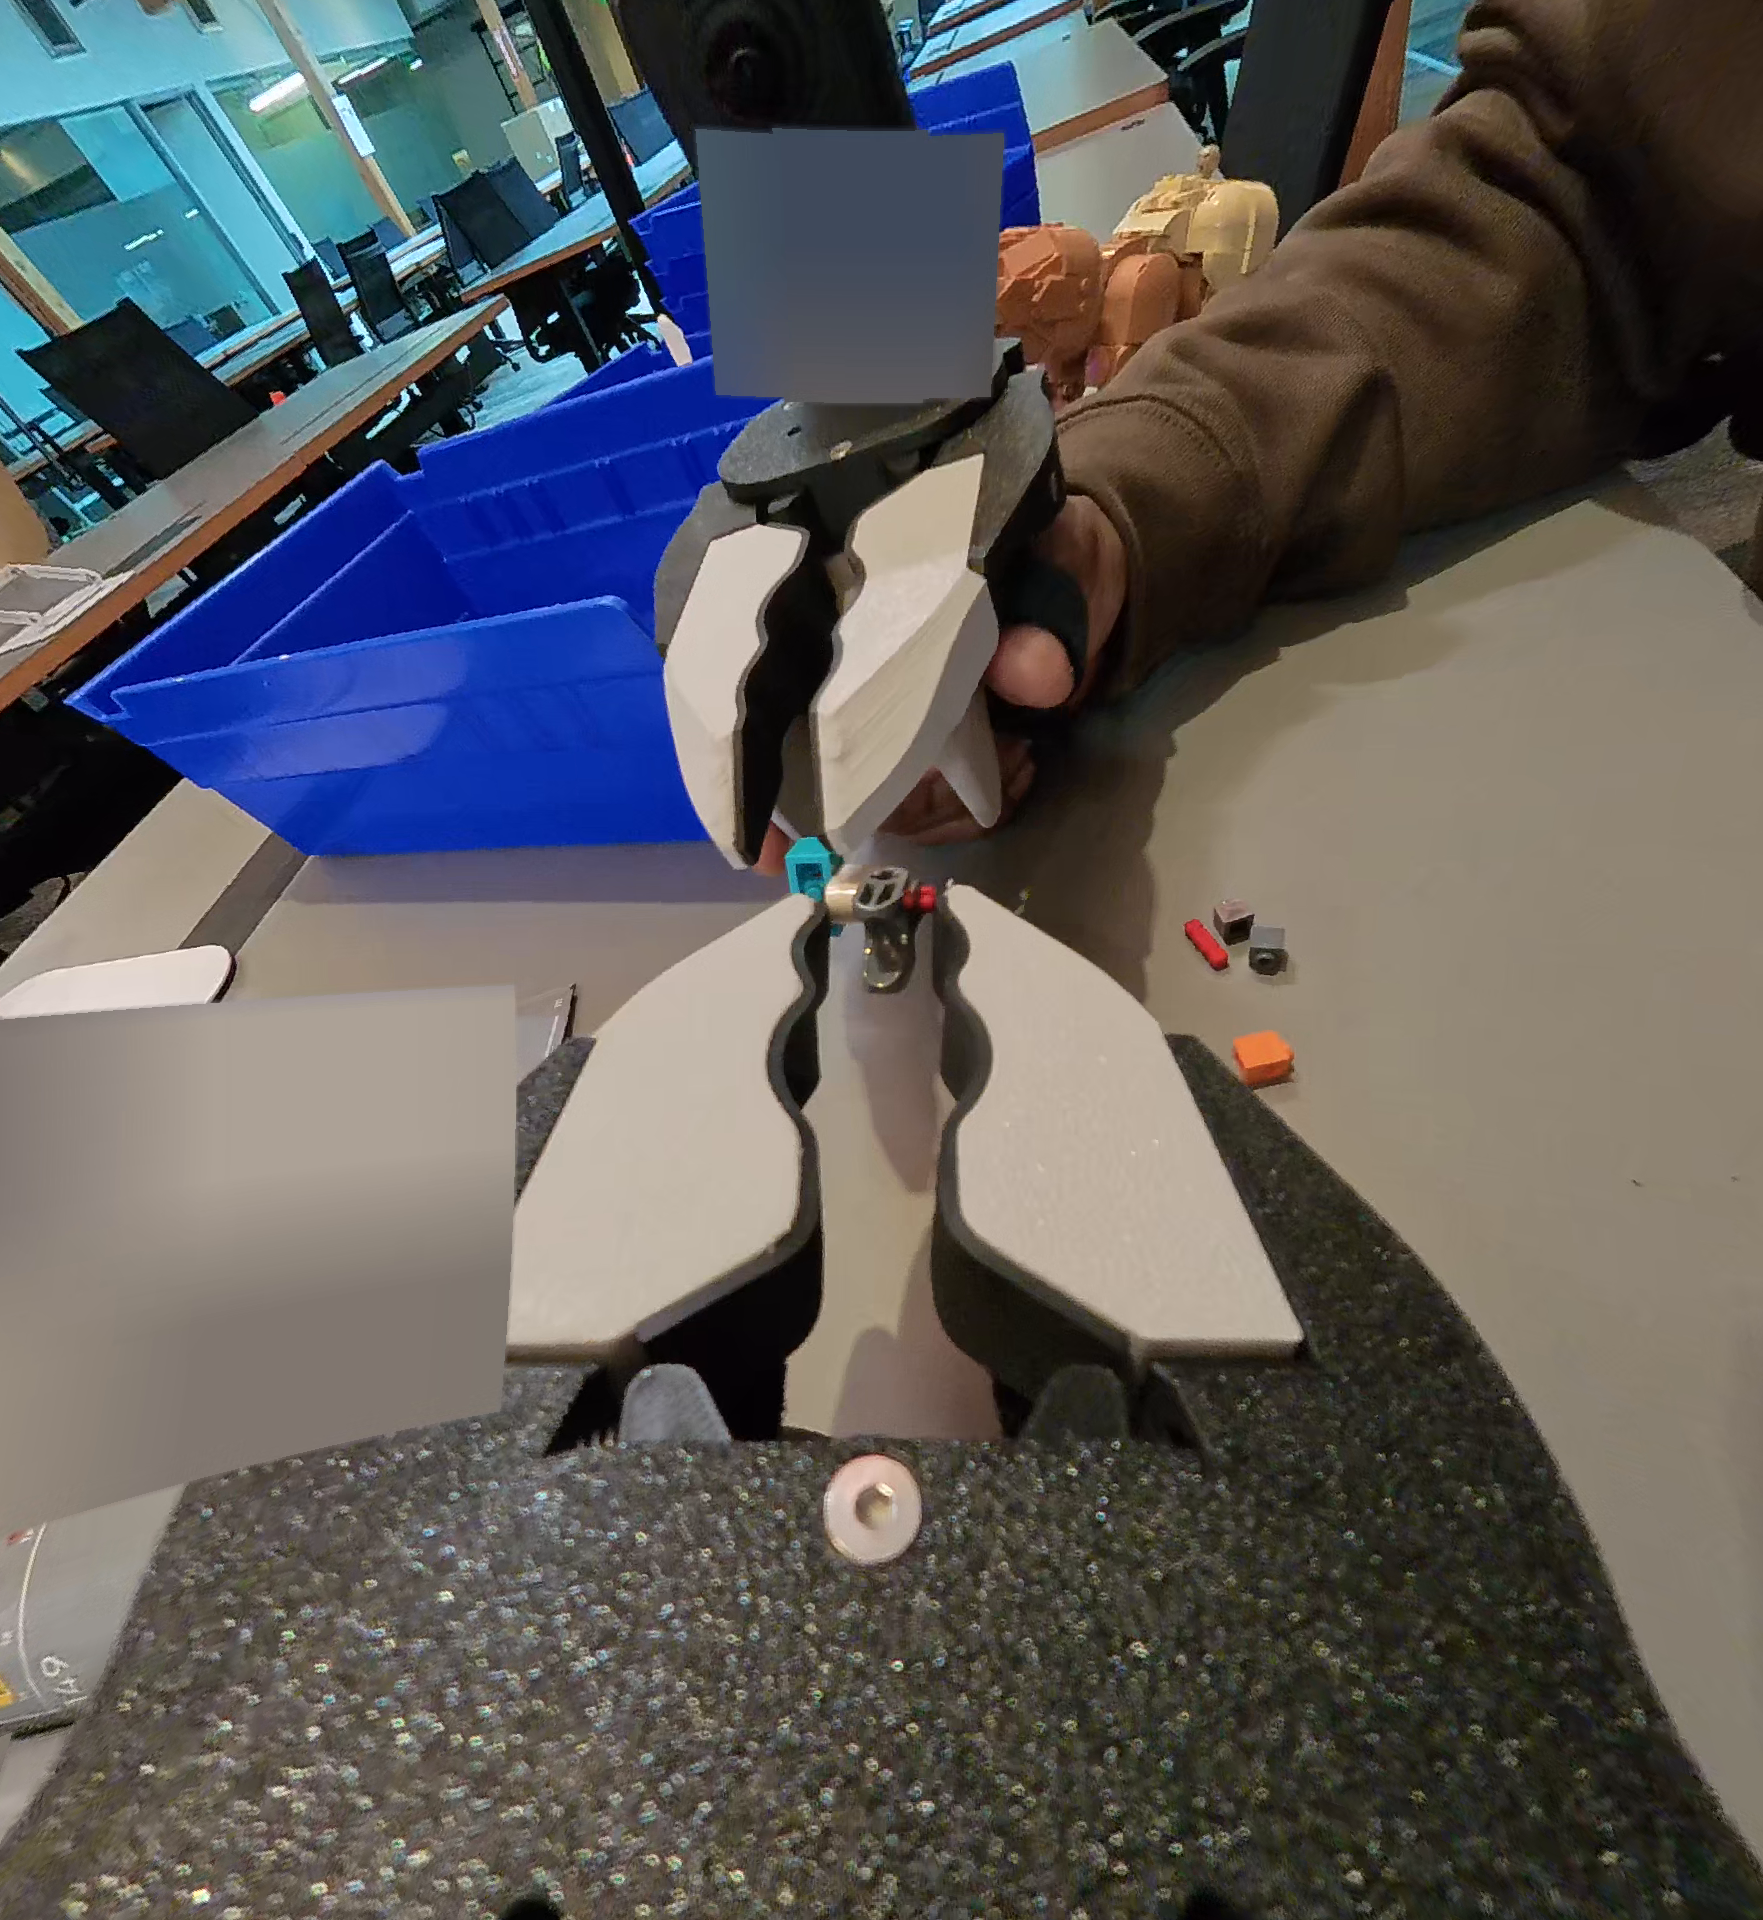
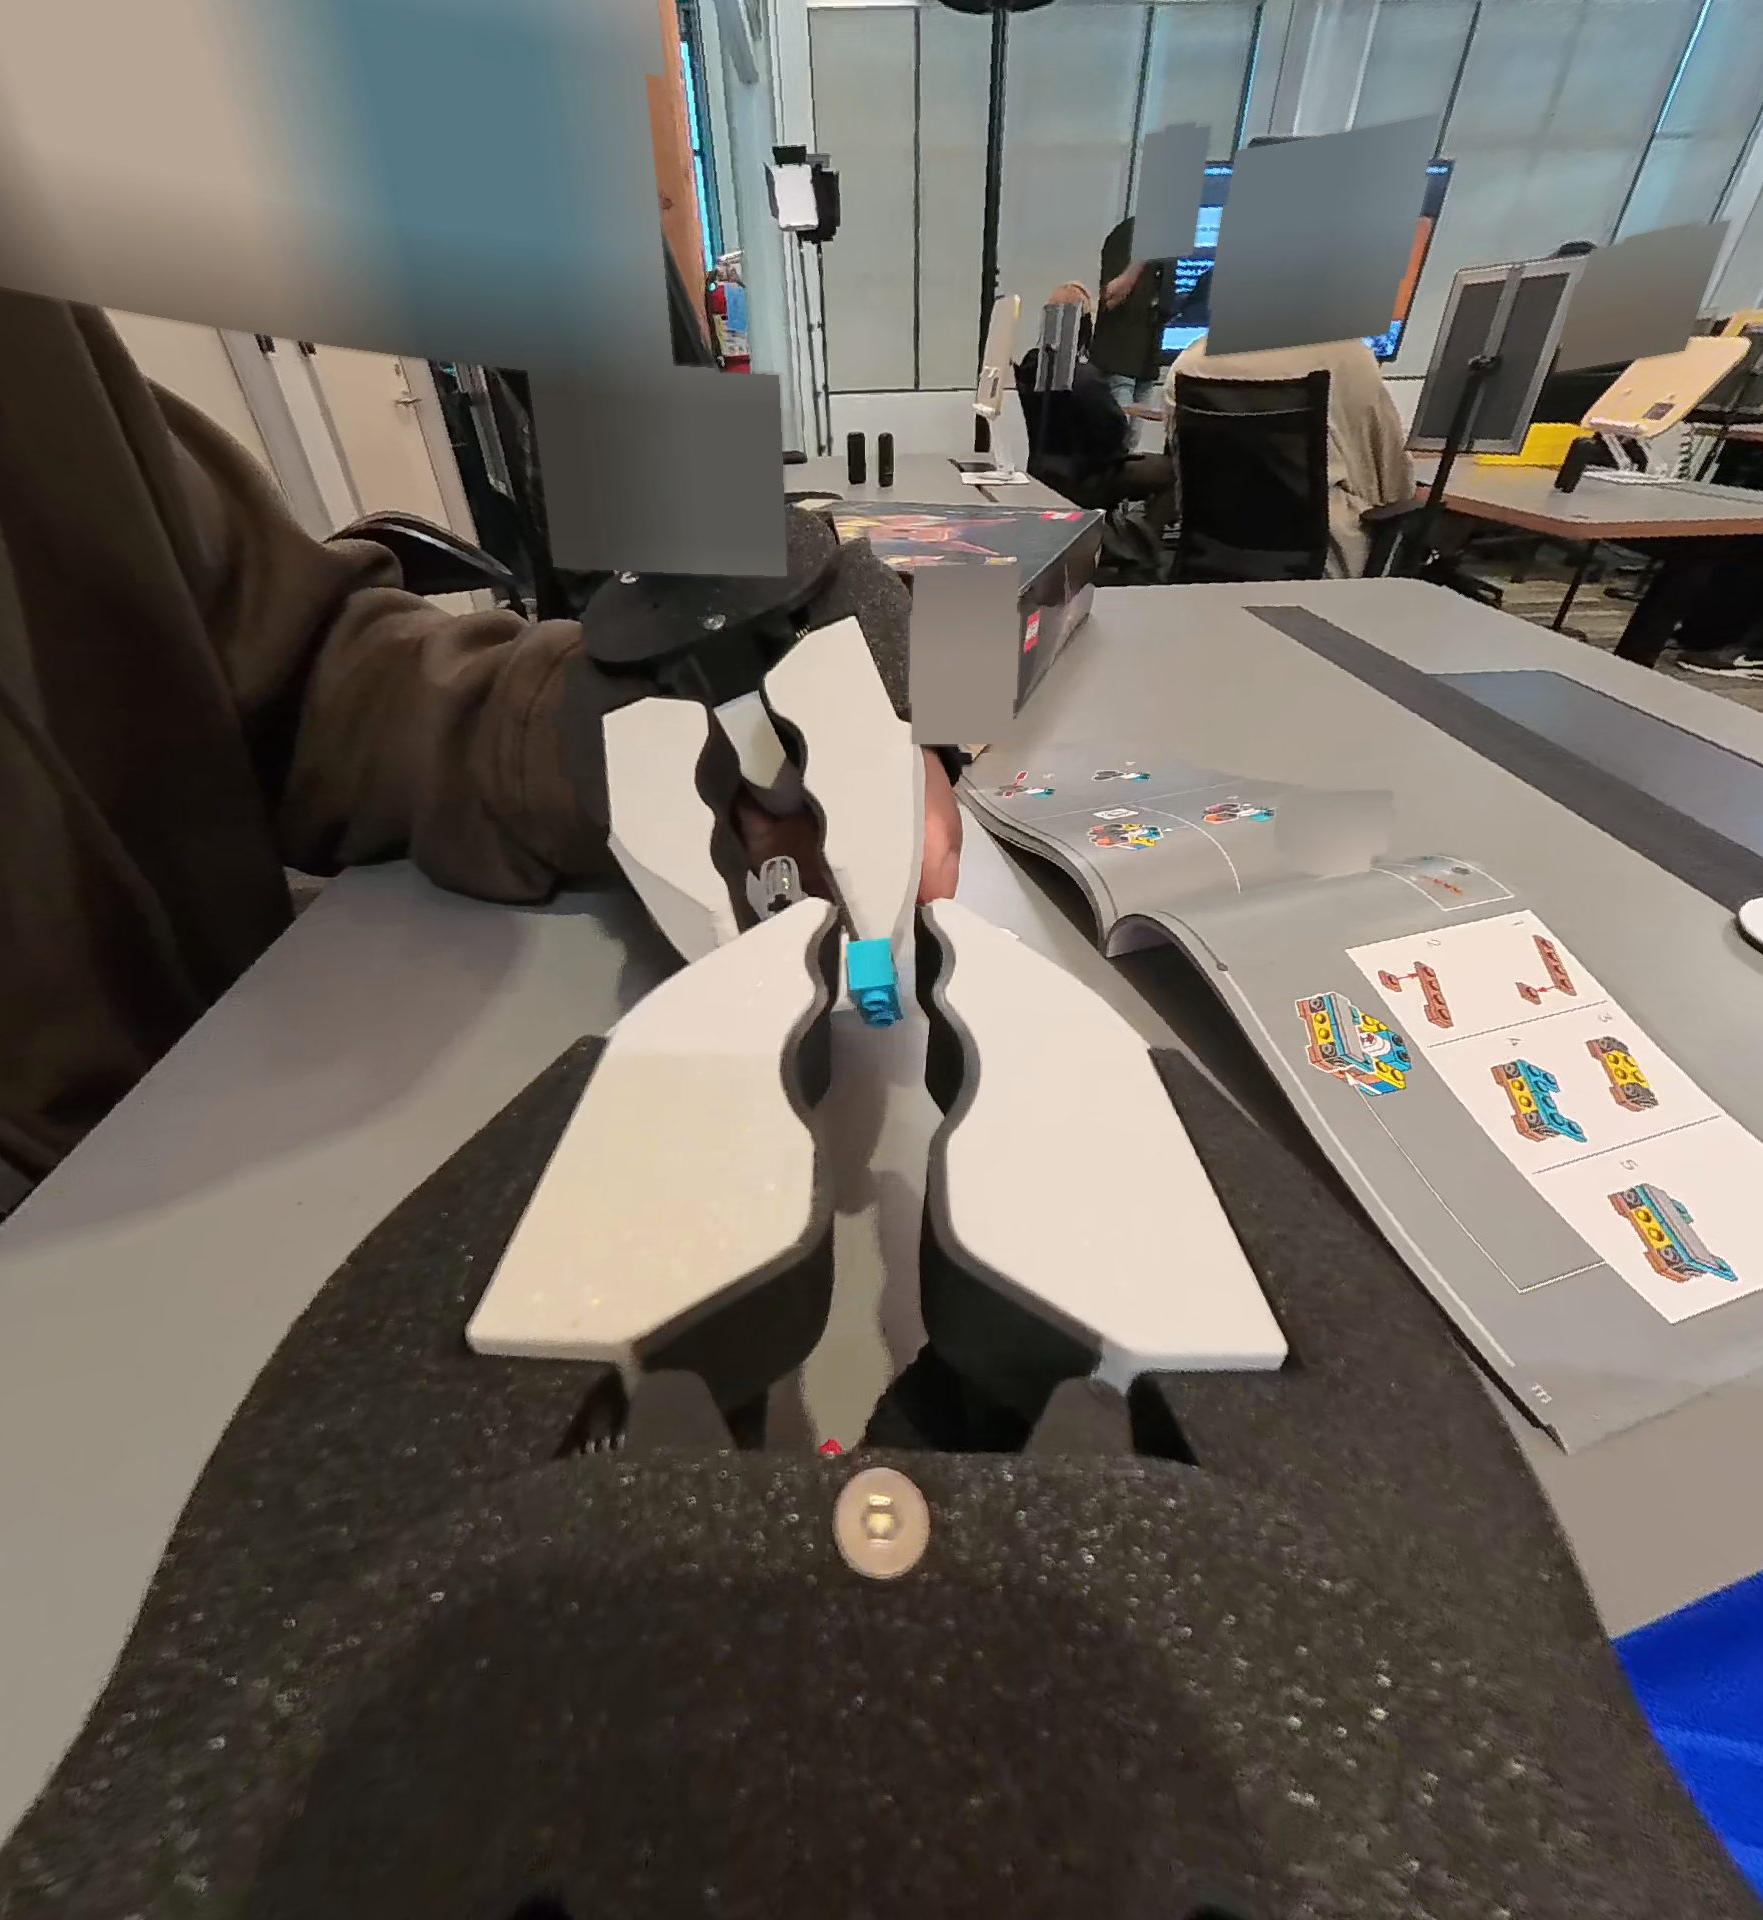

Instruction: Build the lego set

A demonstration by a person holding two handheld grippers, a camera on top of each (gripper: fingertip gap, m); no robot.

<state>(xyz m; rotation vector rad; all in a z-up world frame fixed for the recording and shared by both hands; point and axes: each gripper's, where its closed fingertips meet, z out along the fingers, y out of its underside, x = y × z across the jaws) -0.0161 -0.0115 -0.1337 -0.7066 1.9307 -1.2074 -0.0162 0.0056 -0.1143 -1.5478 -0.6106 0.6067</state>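
My left gripper (image 1: 882, 904) is shut on a small grey assembly (image 1: 872, 896) with red bits, held above the grey table (image 1: 1479, 935). My right gripper (image 2: 877, 920) is shut on a teal brick (image 2: 875, 982). In the left wrist view the right gripper (image 1: 794, 847) comes down from above and the teal brick (image 1: 809, 864) touches the left end of the assembly. In the right wrist view the left gripper's fingers (image 2: 648, 810) reach in from the upper left; their tips are partly hidden behind my own finger.
Loose pieces lie on the table to the right: a red bar (image 1: 1206, 943), two dark bricks (image 1: 1251, 933), an orange brick (image 1: 1263, 1057). Blue bins (image 1: 420, 727) stand behind. An open instruction booklet (image 2: 1479, 1039) and the set's box (image 2: 1053, 592) lie on the table. My two grippers' fingertips are within a few centimetres of each other.
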